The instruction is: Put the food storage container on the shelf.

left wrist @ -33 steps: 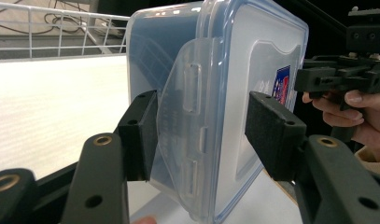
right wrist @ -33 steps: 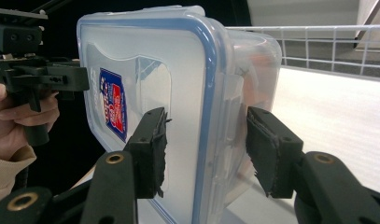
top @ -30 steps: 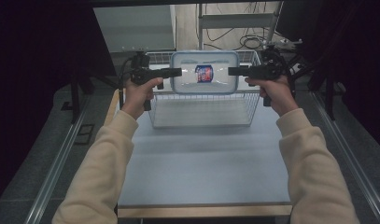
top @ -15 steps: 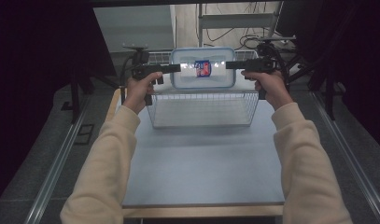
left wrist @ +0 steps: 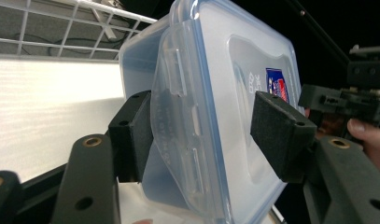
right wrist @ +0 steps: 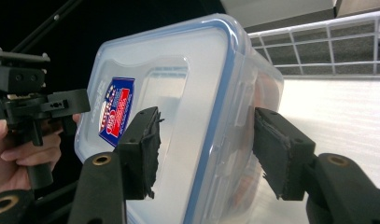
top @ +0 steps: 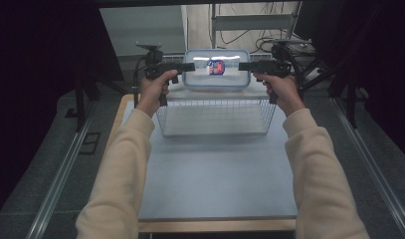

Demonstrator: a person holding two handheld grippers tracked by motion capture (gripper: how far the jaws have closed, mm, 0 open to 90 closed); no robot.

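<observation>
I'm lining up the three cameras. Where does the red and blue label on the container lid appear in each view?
High view: label top centre, on the lid between both hand-held grippers.
Left gripper view: label right of centre, above the right jaw.
Right gripper view: label left of centre.
Shared landmark: wire basket.

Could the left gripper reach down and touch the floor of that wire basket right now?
Probably not yet. The left gripper is busy: its jaws straddle one end of the plastic container, held above the wire basket with the right gripper at the other end.
</observation>
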